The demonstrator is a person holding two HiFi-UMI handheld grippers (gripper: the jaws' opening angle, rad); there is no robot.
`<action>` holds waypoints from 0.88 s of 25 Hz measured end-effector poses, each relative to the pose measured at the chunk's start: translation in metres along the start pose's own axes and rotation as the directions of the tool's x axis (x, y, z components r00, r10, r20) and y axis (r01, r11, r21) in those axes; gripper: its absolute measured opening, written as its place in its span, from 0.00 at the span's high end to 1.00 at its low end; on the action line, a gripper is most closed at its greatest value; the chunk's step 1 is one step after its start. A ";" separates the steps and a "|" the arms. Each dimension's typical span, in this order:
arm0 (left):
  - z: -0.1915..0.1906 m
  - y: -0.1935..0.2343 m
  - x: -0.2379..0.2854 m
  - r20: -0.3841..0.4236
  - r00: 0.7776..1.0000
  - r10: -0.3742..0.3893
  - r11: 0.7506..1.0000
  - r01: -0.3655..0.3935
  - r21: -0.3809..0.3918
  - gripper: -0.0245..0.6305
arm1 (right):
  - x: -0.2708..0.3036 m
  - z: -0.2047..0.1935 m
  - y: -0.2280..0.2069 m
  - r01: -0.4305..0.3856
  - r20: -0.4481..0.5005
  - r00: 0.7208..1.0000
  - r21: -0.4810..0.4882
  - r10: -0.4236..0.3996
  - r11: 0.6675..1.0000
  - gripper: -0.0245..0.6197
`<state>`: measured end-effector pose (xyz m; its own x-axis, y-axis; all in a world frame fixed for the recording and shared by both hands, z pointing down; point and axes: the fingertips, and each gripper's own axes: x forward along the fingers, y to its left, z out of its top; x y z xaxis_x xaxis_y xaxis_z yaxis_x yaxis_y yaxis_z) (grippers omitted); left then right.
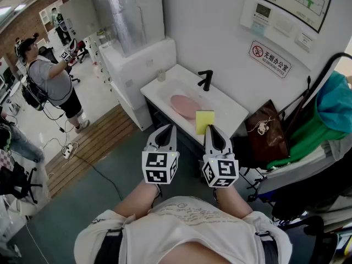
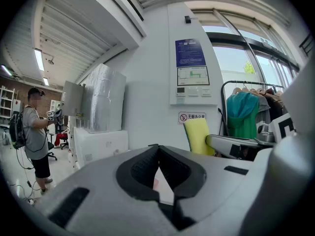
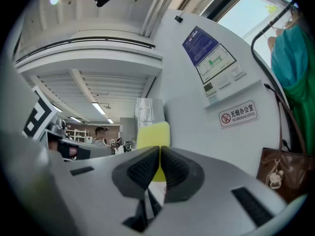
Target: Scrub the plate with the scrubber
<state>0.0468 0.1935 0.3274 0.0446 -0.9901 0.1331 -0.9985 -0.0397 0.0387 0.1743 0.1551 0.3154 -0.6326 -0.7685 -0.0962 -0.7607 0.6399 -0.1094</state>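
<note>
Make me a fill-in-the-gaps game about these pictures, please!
1. The right tongs are shut on a ____ scrubber.
2. The plate in the sink is ____.
3. The tap by the sink is ____.
4. The left tongs are shut and hold ____.
Missing words: yellow; pink; black; nothing.

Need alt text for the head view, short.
Seen from above, the right hand-held gripper holds a yellow scrubber upright, the left hand-held gripper shut and empty beside it. Ahead of both, a pink plate lies in a white sink with a black faucet.
</note>
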 end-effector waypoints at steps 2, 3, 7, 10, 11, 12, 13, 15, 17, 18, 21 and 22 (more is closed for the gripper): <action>-0.001 0.002 -0.002 -0.004 1.000 -0.001 1.000 0.001 -0.003 0.93 | 0.000 0.000 0.002 0.002 -0.001 1.000 -0.004 -0.002 1.000 0.91; -0.002 0.003 -0.003 -0.005 1.000 -0.002 1.000 0.002 -0.004 0.93 | 0.000 0.000 0.003 0.004 -0.001 1.000 -0.005 -0.004 1.000 0.91; -0.002 0.008 -0.007 -0.003 1.000 -0.004 1.000 0.004 -0.004 0.93 | 0.000 -0.001 0.009 0.006 0.002 1.000 0.002 -0.006 1.000 0.91; -0.003 0.014 -0.011 -0.002 1.000 -0.003 1.000 0.003 -0.009 0.93 | -0.001 0.001 0.018 -0.009 0.024 1.000 0.019 0.009 1.000 0.91; -0.003 0.017 -0.013 -0.001 1.000 -0.002 1.000 0.002 -0.010 0.93 | -0.001 0.002 0.021 -0.012 0.028 1.000 0.018 0.011 1.000 0.90; -0.003 0.020 -0.014 0.001 1.000 -0.002 1.000 0.002 -0.011 0.93 | -0.001 0.002 0.025 -0.012 0.030 0.999 0.014 0.011 1.000 0.91; -0.003 0.023 -0.016 0.001 1.000 -0.002 1.000 0.002 -0.012 0.93 | -0.001 0.002 0.028 -0.010 0.031 0.999 0.010 0.009 1.000 0.91; -0.004 0.028 -0.021 0.003 1.000 -0.006 1.000 0.006 -0.012 0.93 | -0.001 0.001 0.035 -0.004 0.032 0.999 0.006 0.004 1.000 0.90; -0.006 0.034 -0.026 0.003 1.000 -0.010 1.000 0.010 -0.011 0.93 | -0.003 0.000 0.043 0.001 0.035 0.999 0.005 -0.001 1.000 0.90; -0.008 0.037 -0.029 0.000 1.000 -0.012 1.000 0.012 -0.011 0.93 | -0.004 -0.001 0.047 0.003 0.035 0.999 0.005 -0.003 1.000 0.90; -0.013 0.047 -0.036 -0.007 1.000 -0.018 1.000 0.018 -0.011 0.93 | -0.005 -0.005 0.059 0.008 0.036 0.999 0.002 -0.008 1.000 0.90; -0.015 0.050 -0.039 -0.008 1.000 -0.020 1.000 0.020 -0.009 0.93 | -0.005 -0.007 0.063 0.010 0.038 0.999 0.001 -0.010 1.000 0.91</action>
<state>-0.0040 0.2321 0.3388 0.0645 -0.9880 0.1406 -0.9970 -0.0579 0.0505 0.1287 0.1997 0.3154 -0.6189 -0.7742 -0.1325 -0.7669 0.6321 -0.1110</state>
